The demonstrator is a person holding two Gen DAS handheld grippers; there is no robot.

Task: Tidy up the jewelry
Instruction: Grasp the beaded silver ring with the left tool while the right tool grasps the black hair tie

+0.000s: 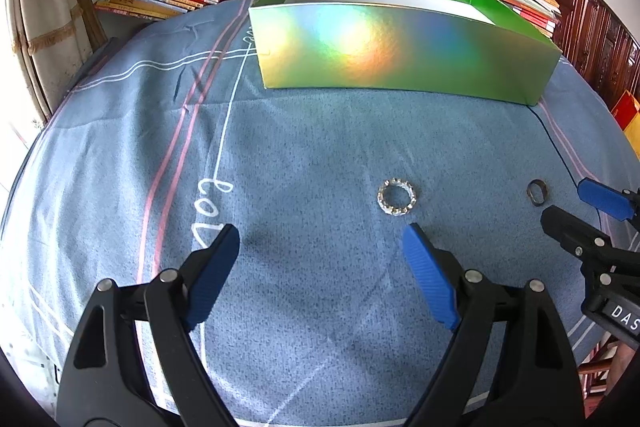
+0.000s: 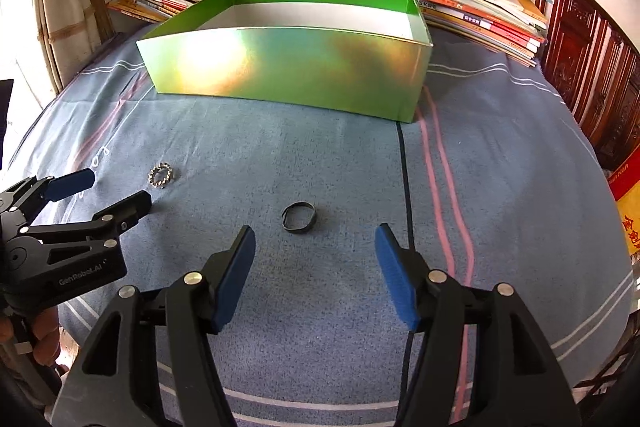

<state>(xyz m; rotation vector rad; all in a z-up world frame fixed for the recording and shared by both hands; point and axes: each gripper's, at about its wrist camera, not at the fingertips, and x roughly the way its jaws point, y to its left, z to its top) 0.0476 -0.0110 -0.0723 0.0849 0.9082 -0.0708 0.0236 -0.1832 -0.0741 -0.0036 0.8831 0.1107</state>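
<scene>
Blue-grey cloth with pink and white stripes (image 1: 304,147) covers the table, and at the back sits the open green holographic cardboard box (image 1: 400,55), nothing visible inside it. Left gripper (image 1: 322,247) hovers with its blue-padded jaws spread wide, nothing between them; the clear crystal-bead ring (image 1: 397,195) lies flat on the cloth just ahead of its right-hand finger. Right gripper (image 2: 315,247) hangs parted too, somewhat narrower, gripping nothing, and the dark band ring (image 2: 299,218) rests on the cloth just beyond its tips. Stacked books (image 2: 472,7) line the wall behind.
</scene>
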